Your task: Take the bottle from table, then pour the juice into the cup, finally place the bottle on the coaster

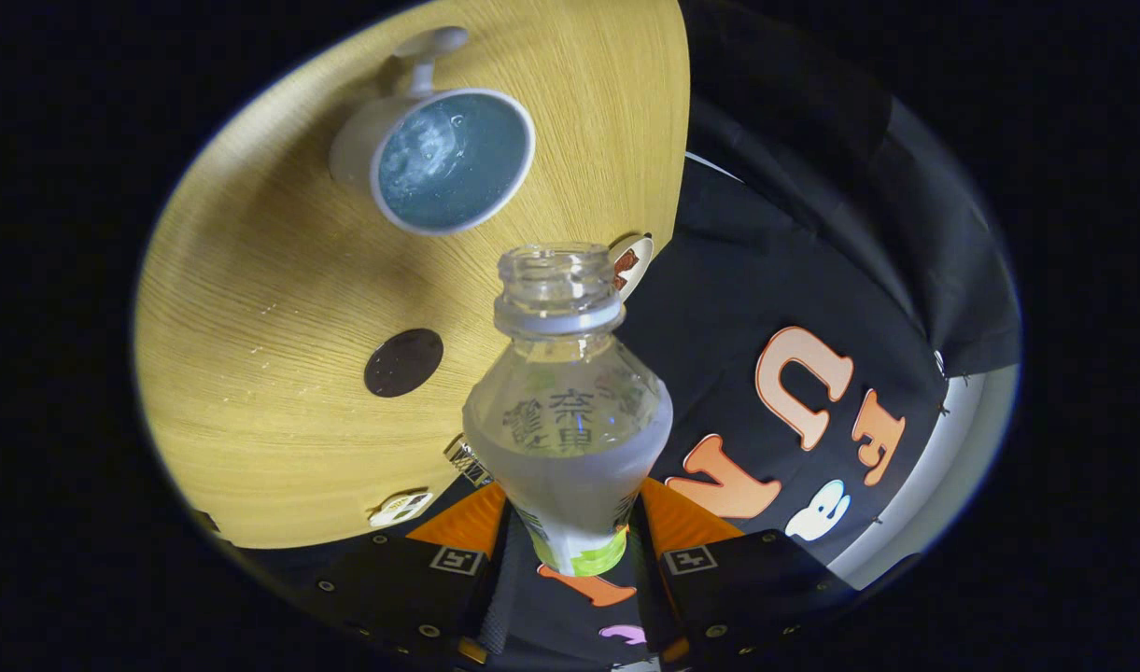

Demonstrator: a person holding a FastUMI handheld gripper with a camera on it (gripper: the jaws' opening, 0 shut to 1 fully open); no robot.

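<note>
1. Grip. The fingers (570, 546) are closed on the lower body of the clear plastic bottle (568, 411), one on either side. The bottle is uncapped, with a printed label and a cloudy white juice, and it is held off the bench. Keep this pressure steady; a soft bottle that is squeezed harder may spurt as you tip it.

2. Target. The white ceramic cup (443, 159), with a blue-grey inside and its handle turned away from you, stands on the pale wood-grain bench (252, 308), well beyond the bottle's open neck and off to one side. It already seems to hold some liquid with bubbles on top, though how full it is cannot be told.

3. Judgement of stage. The view is rolled, so the bottle is likely tilted. No stream is seen leaving the neck. Treat the pour as unfinished until you have checked the cup's level.

4. Pouring well. Bring the neck over the middle of the cup before you tip further. Rotate slowly about the neck and not the base, so the mouth stays above the rim. Watch the white juice slide toward the shoulder, and stop turning once it flows.

5. Next station. The small round dark coaster (403, 362) lies flat on the bench, nearer the fingers than the cup and apart from it. Right the bottle fully before carrying it there.
</note>
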